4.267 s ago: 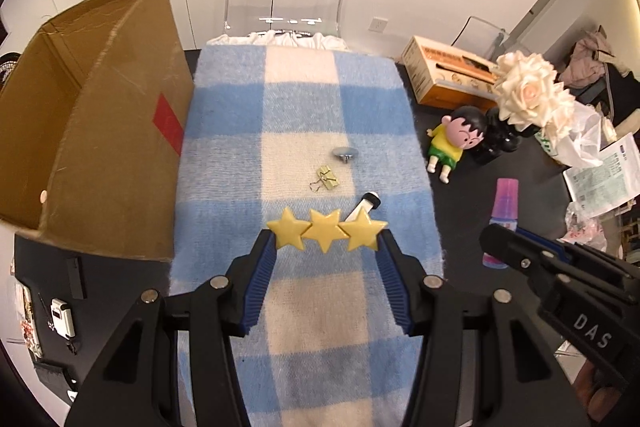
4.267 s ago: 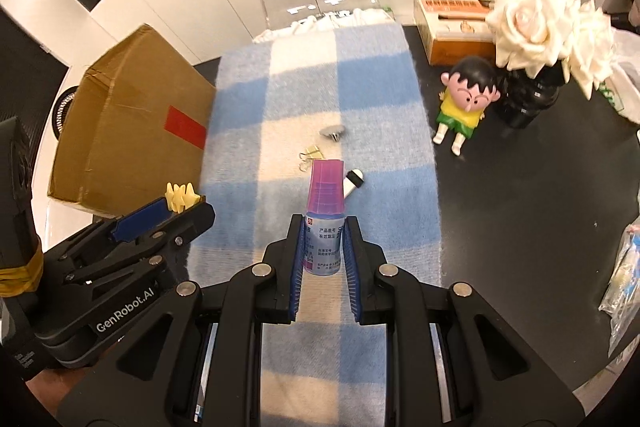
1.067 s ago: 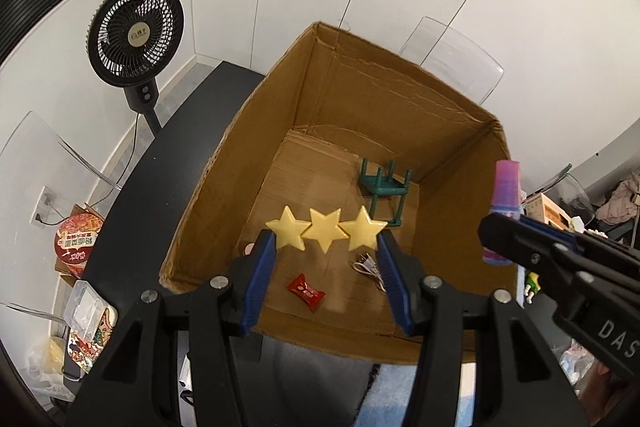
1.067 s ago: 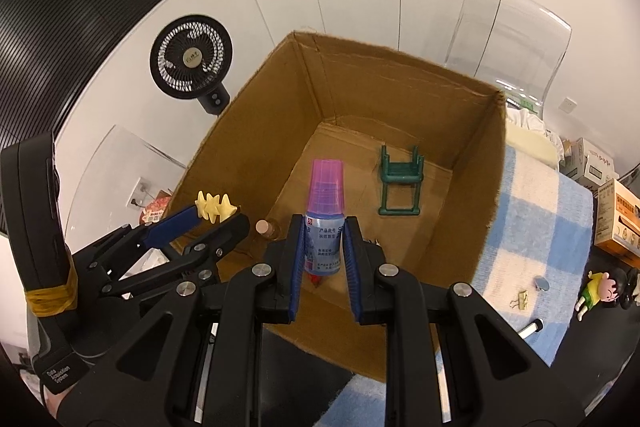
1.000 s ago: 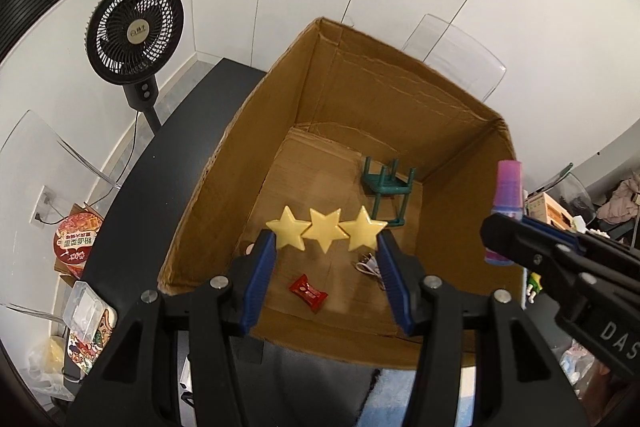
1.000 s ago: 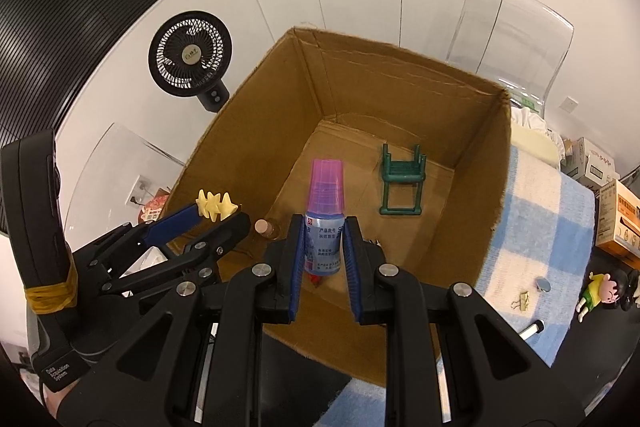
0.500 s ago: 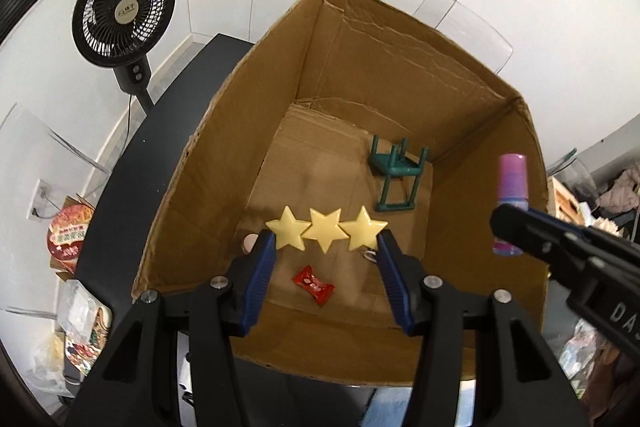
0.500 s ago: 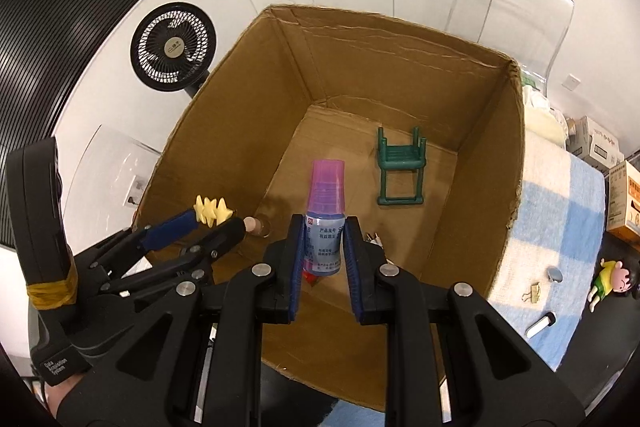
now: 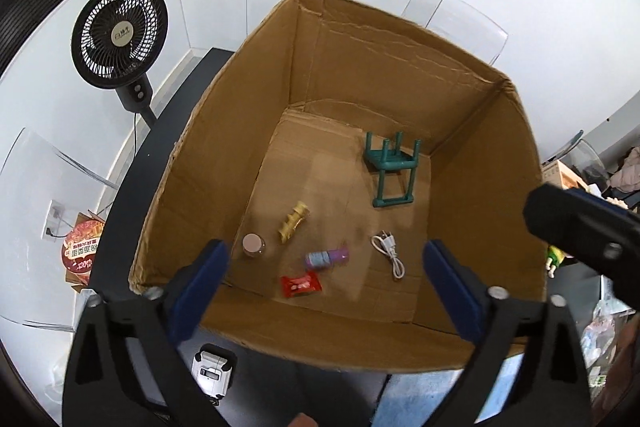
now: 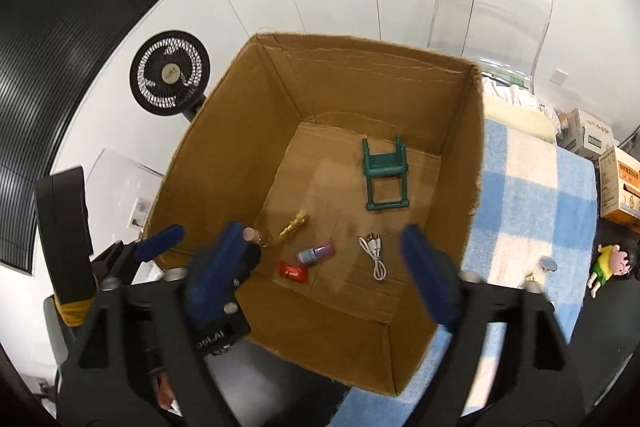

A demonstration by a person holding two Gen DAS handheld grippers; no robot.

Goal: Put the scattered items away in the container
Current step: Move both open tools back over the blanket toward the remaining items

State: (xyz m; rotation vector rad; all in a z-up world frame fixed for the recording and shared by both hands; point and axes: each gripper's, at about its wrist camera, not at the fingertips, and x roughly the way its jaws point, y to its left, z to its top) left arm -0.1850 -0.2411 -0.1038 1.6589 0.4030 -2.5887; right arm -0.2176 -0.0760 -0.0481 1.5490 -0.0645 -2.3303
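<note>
The open cardboard box (image 9: 480, 195) (image 10: 224, 155) fills both views from above. On its floor lie the yellow three-star piece (image 9: 294, 221) (image 10: 294, 223) and the small bottle with the pink cap (image 9: 327, 257) (image 10: 316, 252), on its side. My left gripper (image 9: 326, 289) stands open over the box's near wall with nothing between its fingers. My right gripper (image 10: 322, 275) is open too, its blue pads spread wide above the box.
Also in the box: a green toy stool (image 9: 390, 165), a white cable (image 9: 388, 253), a red sweet wrapper (image 9: 301, 285), a small jar (image 9: 253, 245). A binder clip (image 10: 531, 279), a metal disc (image 10: 548, 263) and a doll (image 10: 608, 263) lie by the blue-checked blanket (image 10: 532, 203). A fan (image 9: 120, 35) stands behind.
Both grippers have opened. The star piece and the bottle have dropped out of them and now lie on the box floor.
</note>
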